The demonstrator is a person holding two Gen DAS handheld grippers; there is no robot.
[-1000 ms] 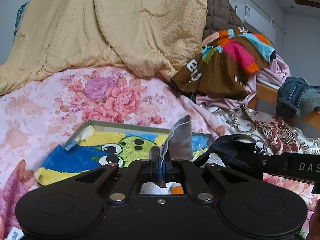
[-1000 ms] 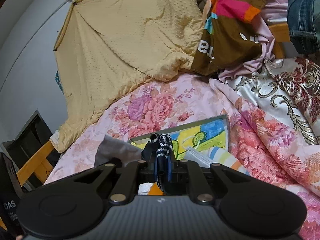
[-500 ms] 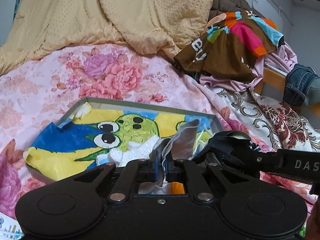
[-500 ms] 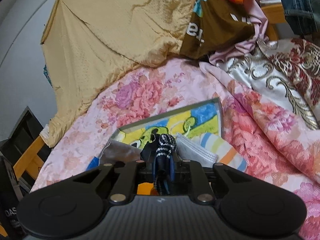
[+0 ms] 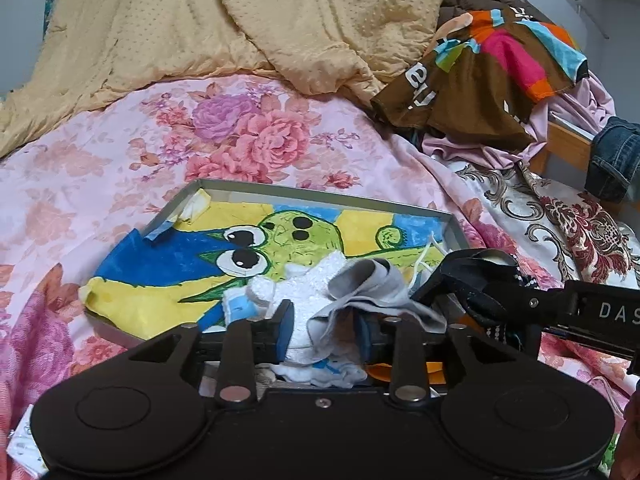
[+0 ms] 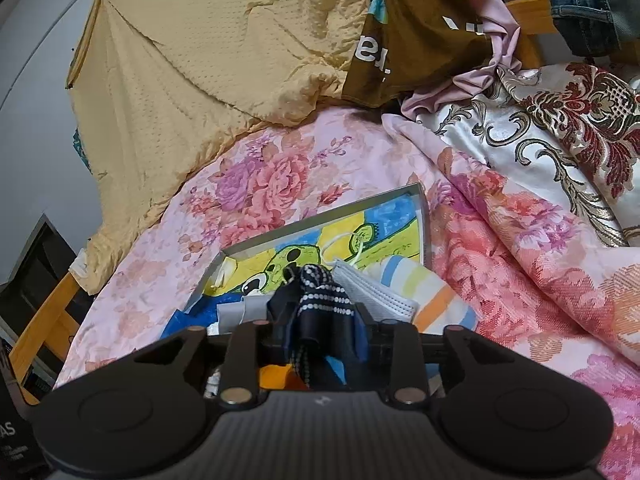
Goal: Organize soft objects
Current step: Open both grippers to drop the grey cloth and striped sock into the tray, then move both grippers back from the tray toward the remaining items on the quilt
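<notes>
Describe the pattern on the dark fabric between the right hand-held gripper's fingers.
Dark navy fabric with rows of small white dots, clearest in the right wrist view.

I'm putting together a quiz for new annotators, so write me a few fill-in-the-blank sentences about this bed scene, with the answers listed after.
1. The shallow grey tray is lined with a cartoon drawing of a green ____.
2. The left gripper has a limp ____ cloth between its opening jaws.
3. The dark fabric with white dots lies between the ____ gripper's opening jaws.
4. The tray rests on a pink ____ bedspread.

Answers: frog; grey; right; floral
</notes>
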